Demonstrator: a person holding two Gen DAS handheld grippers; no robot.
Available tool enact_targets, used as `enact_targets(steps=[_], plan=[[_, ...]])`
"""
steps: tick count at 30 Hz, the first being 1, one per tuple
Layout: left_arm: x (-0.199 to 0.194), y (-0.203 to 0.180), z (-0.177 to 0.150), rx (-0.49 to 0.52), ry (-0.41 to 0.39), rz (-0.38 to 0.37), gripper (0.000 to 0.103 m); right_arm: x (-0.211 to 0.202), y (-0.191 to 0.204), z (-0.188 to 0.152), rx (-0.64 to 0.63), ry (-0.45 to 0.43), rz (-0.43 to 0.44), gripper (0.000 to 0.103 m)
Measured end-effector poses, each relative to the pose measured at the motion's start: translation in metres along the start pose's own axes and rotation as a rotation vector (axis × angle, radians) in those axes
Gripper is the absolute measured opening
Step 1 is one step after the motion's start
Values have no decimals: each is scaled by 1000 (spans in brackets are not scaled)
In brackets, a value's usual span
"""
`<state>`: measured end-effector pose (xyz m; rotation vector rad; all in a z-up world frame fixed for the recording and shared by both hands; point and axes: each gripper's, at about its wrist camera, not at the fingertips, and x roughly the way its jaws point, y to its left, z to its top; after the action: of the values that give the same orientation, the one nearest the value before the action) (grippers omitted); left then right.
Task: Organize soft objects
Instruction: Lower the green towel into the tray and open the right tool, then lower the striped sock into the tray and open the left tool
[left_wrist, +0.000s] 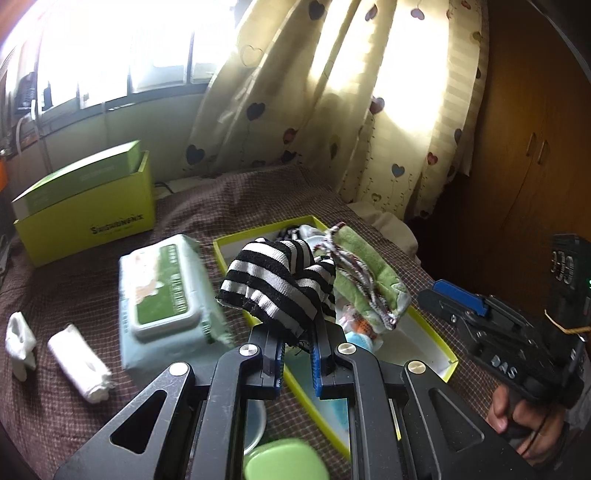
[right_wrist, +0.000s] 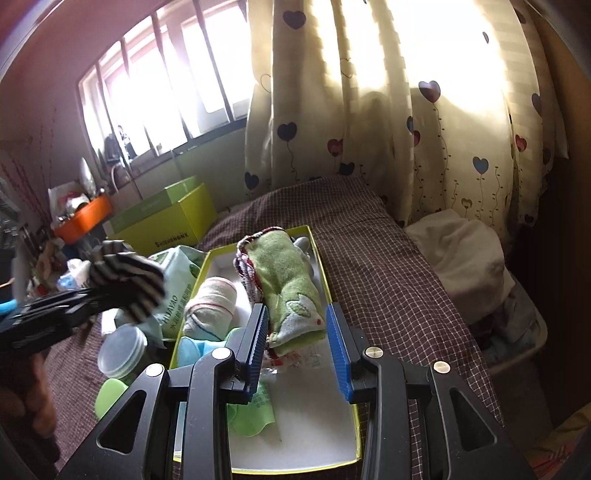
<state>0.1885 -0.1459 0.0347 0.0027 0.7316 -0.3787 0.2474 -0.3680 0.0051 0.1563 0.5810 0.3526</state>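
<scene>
Covering the bed, the checked blanket (right_wrist: 388, 258) carries my yellow-rimmed tray (right_wrist: 321, 417); the green towel (right_wrist: 291, 291) lies inside it, between my right gripper's (right_wrist: 297, 345) parted fingers. My left gripper (left_wrist: 297, 354) clamps the striped sock (left_wrist: 277, 280) above the tray.

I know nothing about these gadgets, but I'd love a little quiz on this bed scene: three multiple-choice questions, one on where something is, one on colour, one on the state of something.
1. Where does the green towel lie?
A. In the shallow yellow-rimmed box
B. On the windowsill
C. On the floor

2. What colours is the sock in the left gripper?
A. Red and blue
B. Black and white stripes
C. Plain yellow

3. How does the right gripper stand?
A. Clamped on the wipes pack
B. Holding a jar
C. Open, gripping nothing

Answers: 1 A, the towel rests inside the box rim. 2 B, stripes show in both views. 3 C, its blue pads stand clear of the towel end.
</scene>
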Motion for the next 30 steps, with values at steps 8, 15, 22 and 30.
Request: enact_targets(steps=[8, 15, 22, 30], plan=[[39, -12, 10, -5, 72, -69, 12, 0, -4, -1, 17, -10, 24, 32], [53, -13, 9, -24, 104, -118, 45, 0, -5, -1, 20, -13, 35, 32], [34, -6, 9, -38, 49, -137, 46, -2, -3, 0, 16, -24, 35, 32], [24, 3, 8, -49, 20, -98, 46, -7, 1, 0, 10, -39, 35, 32]])
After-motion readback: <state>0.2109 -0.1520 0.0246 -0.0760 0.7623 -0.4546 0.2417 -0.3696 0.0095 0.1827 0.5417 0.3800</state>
